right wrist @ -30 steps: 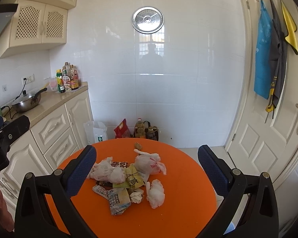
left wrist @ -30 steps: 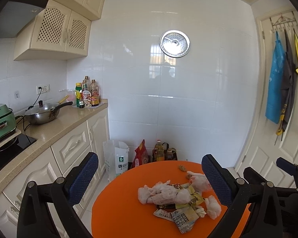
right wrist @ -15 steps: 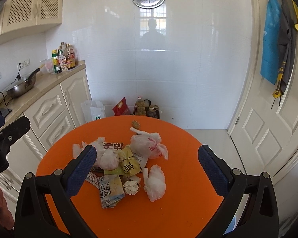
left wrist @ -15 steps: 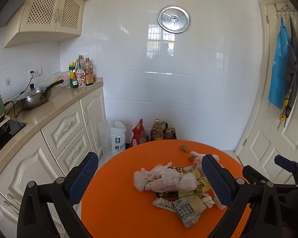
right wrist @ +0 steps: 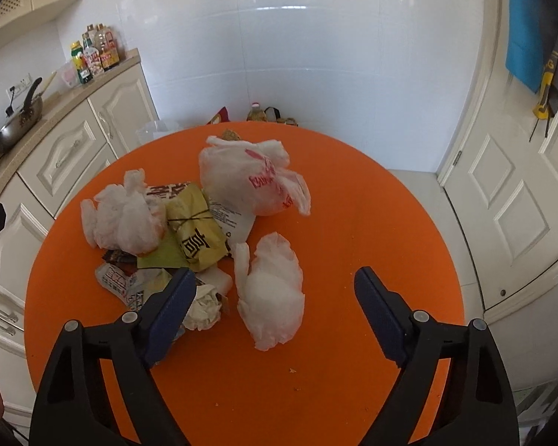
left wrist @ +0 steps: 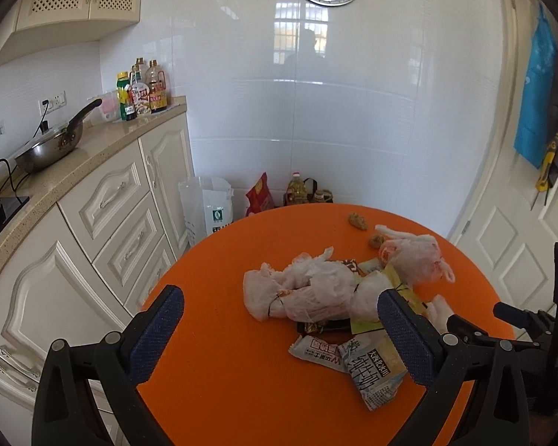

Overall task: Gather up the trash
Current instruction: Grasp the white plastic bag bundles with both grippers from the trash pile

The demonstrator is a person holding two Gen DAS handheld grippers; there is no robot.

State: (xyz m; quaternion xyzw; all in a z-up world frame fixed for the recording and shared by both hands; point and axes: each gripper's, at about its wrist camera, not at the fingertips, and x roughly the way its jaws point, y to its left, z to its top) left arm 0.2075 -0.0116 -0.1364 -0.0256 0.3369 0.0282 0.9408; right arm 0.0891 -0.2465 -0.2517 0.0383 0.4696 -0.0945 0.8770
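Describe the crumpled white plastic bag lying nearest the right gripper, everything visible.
The crumpled white plastic bag is thin, translucent film bunched into a loose lump, with one twisted end sticking up on its left. No print shows on it. It lies on the round orange table, at the right edge of the trash pile, apart from the larger red-printed white bag behind it. Whether it touches the balled white paper on its left is unclear. The right gripper has it between open jaws, pads not pressing.

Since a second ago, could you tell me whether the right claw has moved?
Yes. The right claw has come down toward the orange table: the trash pile looks larger, and the round metal lid on the wall has left the view.
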